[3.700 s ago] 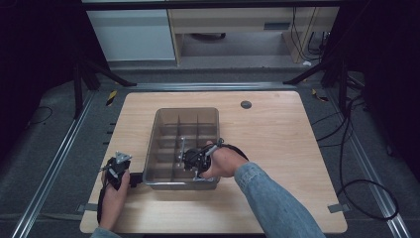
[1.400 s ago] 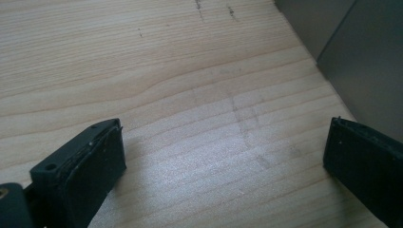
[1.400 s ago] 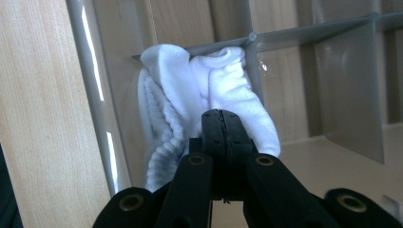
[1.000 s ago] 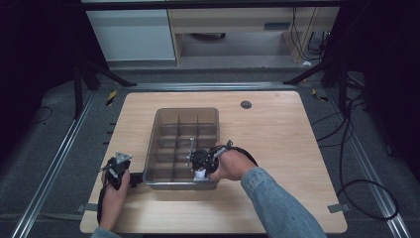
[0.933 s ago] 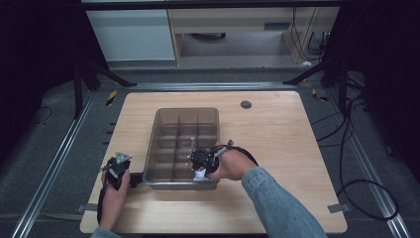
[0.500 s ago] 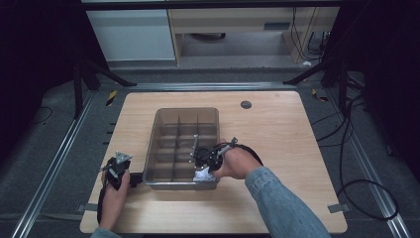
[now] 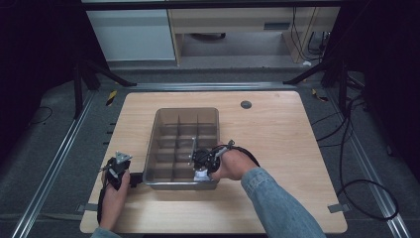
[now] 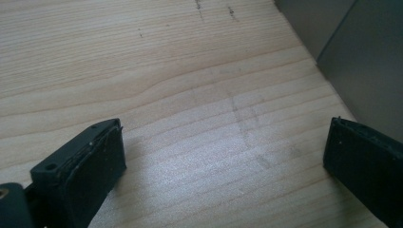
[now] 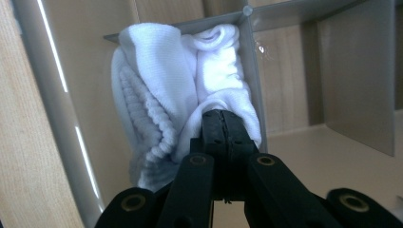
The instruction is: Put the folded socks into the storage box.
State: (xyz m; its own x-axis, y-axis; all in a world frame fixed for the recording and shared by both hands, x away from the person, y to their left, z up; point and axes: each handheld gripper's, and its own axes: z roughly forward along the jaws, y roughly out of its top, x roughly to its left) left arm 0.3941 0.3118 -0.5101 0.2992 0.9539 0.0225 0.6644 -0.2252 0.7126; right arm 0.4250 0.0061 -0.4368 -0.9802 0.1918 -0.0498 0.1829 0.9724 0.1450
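A clear plastic bin [image 7: 157,130] with several compartments stands on the wooden table. My right gripper [image 7: 199,164] reaches into its near right part. Its jaws are shut on a fold of a white sock [image 9: 166,95]. The sock is bunched up in a compartment, pressed against a divider [image 9: 252,71] and the bin's wall. From above, the sock [image 7: 200,174] is a small white patch under the gripper. My left gripper [image 8: 223,128] rests low over bare wood just left of the bin, open, with nothing between its fingers.
The bin's grey wall [image 8: 361,61] rises close to the right of my left gripper's jaws. A small dark round disc [image 7: 245,104] sits near the table's far edge. Black cables [image 7: 356,148] lie on the floor to the right.
My right hand has edged slightly to the right inside the bin, with the sock still in its jaws. The left hand has stayed put.
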